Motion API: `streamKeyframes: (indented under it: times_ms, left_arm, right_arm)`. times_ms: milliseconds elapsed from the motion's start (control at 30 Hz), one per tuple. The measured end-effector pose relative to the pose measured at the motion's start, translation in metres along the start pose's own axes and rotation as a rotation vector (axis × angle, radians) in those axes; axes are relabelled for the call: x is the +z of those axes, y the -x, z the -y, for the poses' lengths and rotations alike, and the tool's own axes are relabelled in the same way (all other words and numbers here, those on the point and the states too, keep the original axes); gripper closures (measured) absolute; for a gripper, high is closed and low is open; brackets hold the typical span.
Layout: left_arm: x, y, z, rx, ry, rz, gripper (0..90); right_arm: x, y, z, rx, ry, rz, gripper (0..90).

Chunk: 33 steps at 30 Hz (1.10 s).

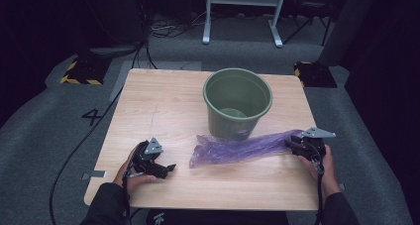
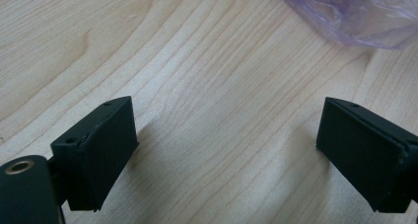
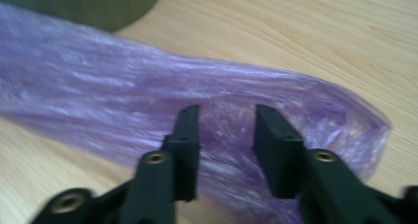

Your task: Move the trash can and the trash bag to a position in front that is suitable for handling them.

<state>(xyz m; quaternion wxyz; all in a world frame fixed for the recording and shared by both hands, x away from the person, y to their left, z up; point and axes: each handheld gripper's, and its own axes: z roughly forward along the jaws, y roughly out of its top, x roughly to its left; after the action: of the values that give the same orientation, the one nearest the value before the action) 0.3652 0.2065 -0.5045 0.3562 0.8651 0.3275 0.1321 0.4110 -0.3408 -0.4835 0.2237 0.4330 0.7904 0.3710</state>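
On tabletop (image 1: 163,101) | right gripper (image 3: 226,130) jaws part-open over purple bag (image 1: 237,148) end, not pinching | left gripper (image 2: 224,150) jaws wide, nothing between | bucket (image 1: 237,103) behind bag

floor (image 1: 44,121): grey carpet | white frame (image 1: 242,12) behind | room: dark

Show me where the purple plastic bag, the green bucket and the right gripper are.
purple plastic bag (image 1: 237,148), high view, middle of the crumpled film.
green bucket (image 1: 218,117), high view, outer wall on its left side.
right gripper (image 3: 226,135), right gripper view, midway between its fingertips.
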Motion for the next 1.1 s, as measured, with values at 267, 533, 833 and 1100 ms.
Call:
streamKeyframes:
  times_ms: [267, 533, 833, 1100]
  left_arm:
    - [0.003, -0.004, -0.008, -0.049, -0.003, -0.008, 15.5]
    - [0.004, 0.003, -0.019, -0.008, 0.006, -0.029, 16.3]
    - [-0.013, 0.008, -0.048, -0.013, 0.115, -0.063, 22.8]
    - [-0.012, 0.023, -0.07, 0.02, 0.18, 0.037, 19.9]
  right_arm:
    - [-0.005, -0.018, -0.012, -0.048, 0.058, 0.003, 39.1]
    - [-0.027, -0.032, -0.015, -0.069, 0.14, -0.02, 37.3]
    - [-0.016, -0.043, -0.006, -0.119, 0.063, -0.103, 65.5]
    - [0.006, -0.042, -0.002, -0.115, 0.015, -0.123, 68.6]
